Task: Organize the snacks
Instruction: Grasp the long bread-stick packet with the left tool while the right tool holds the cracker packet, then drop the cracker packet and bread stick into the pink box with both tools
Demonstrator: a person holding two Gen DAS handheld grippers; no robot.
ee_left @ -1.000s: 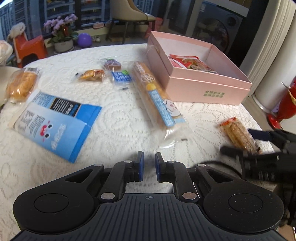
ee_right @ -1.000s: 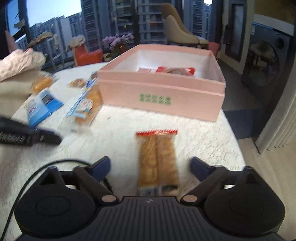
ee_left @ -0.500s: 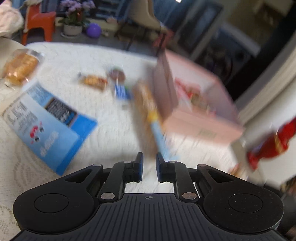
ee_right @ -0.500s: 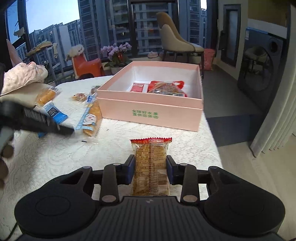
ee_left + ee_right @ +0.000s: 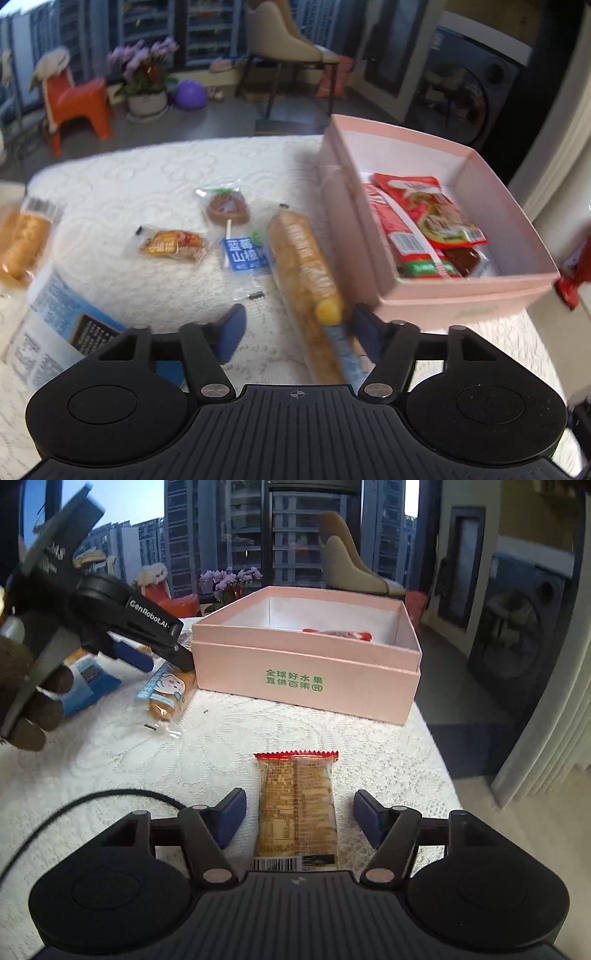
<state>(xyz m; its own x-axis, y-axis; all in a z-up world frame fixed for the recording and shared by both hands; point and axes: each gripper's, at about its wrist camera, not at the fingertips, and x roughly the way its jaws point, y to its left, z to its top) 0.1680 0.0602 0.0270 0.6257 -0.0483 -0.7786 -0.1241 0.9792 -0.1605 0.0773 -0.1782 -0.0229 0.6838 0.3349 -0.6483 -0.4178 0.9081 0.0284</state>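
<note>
A pink box (image 5: pixel 458 295) holds red snack packets (image 5: pixel 424 218); it also shows in the right wrist view (image 5: pixel 306 675). My left gripper (image 5: pixel 297 332) is open, its fingers either side of a long bread stick packet (image 5: pixel 303 273) lying beside the box. My right gripper (image 5: pixel 299 821) is open around a cracker packet with a red edge (image 5: pixel 297 805) flat on the white tablecloth. The left gripper also shows in the right wrist view (image 5: pixel 155 657) above the bread stick packet (image 5: pixel 166 690).
On the cloth lie a lollipop (image 5: pixel 227 210), a small orange snack (image 5: pixel 171 245), a blue sachet (image 5: pixel 245 254), a blue bag (image 5: pixel 55 325) and a bread packet (image 5: pixel 22 240). The table edge drops off at the right (image 5: pixel 439 760). A cable (image 5: pixel 92 801) crosses the cloth.
My left gripper has opened and moved up to the long bread stick packet. My right gripper, shut on the cracker packet half a second ago, has opened; the packet lies on the cloth.
</note>
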